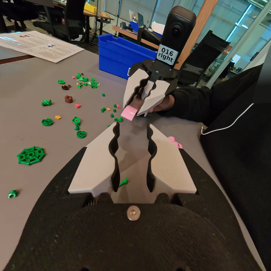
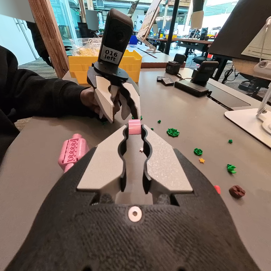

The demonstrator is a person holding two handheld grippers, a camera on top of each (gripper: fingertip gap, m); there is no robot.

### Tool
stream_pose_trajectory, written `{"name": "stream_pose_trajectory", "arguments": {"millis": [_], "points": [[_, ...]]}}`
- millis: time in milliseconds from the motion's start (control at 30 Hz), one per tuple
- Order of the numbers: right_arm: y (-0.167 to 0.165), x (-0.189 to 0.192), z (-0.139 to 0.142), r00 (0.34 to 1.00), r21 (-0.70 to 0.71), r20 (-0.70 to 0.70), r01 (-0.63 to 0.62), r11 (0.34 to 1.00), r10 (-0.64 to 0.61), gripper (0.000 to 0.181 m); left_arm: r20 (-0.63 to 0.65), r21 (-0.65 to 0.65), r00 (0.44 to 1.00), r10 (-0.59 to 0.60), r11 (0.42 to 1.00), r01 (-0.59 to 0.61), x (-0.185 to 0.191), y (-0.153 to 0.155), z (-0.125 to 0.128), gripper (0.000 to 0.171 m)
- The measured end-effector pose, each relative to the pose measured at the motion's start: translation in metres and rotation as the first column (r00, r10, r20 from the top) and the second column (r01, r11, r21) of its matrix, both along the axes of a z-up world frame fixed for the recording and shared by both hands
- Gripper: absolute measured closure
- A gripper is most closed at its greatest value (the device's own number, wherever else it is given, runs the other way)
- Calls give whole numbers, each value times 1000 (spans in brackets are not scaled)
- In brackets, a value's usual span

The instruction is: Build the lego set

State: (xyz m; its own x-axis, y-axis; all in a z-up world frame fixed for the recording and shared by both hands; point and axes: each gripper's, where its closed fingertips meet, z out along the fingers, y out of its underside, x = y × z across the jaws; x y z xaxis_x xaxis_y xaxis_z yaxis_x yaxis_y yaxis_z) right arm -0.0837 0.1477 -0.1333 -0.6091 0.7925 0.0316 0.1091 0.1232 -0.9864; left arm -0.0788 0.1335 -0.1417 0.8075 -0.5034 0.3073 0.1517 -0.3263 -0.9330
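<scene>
Currently the right gripper (image 2: 134, 129) pinches a pink brick (image 2: 134, 127) at its very fingertips; only the tips bear on it, and most of the brick juts out past them. In the left wrist view the same brick (image 1: 129, 113) hangs tilted just above the table (image 1: 29, 139), clear of the surface.

Left gripper (image 1: 133, 127) is spread, nothing between its fingers, tips pointing at the brick and close to it. From the right wrist view its tips (image 2: 124, 118) sit just beyond and slightly left of the brick, low to the table.

Pink assembly (image 2: 73, 151) lies on its side just left of the right gripper, studs facing up, partly hidden under the gripper body. In the left wrist view only its corner (image 1: 175, 143) shows, behind the left gripper's right finger.

Farther out, to the right of the right gripper: loose green web piece (image 2: 173, 132), green round plate (image 2: 198, 151), yellow star (image 2: 202, 160), brown round brick (image 2: 237, 191). None of these is involved now.

Judgement: the step is mating the brick onto the assembly, or handing it over for a regrip.
- Tip-only grip looks marginal; brick may pivot under press load.
- Best to have the left gripper steady the assembly first, since it lies loose and would likely slide.
- Square the brick to the studs before pressing; the present tilt would jam.
- Press straight, then release.
</scene>
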Motion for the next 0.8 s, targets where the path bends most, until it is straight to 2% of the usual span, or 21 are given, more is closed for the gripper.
{"name": "stream_pose_trajectory", "arguments": {"millis": [467, 567, 633, 700, 800], "points": [[4, 1, 4, 1000, 26, 1, 12, 1000, -12, 167, -12, 20, 1000, -22, 1000, 22, 4, -3, 3, 137], [-3, 11, 26, 999, 38, -34, -12, 999, 13, 166, -34, 107, 990, -139, 984, 141, 17, -20, 21, 135], [-14, 24, 35, 998, 50, -14, -56, 997, 56, 166, -44, 151, 985, -168, 973, 173, 20, -31, 35, 131], [-24, 36, 31, 996, 77, 24, -91, 993, 89, 166, -53, 167, 981, -188, 967, 195, 27, -42, 41, 126], [-39, 49, 11, 987, 86, 113, -120, 989, 110, 166, -98, 115, 978, -187, 974, 197, 43, -51, 27, 126]]}}
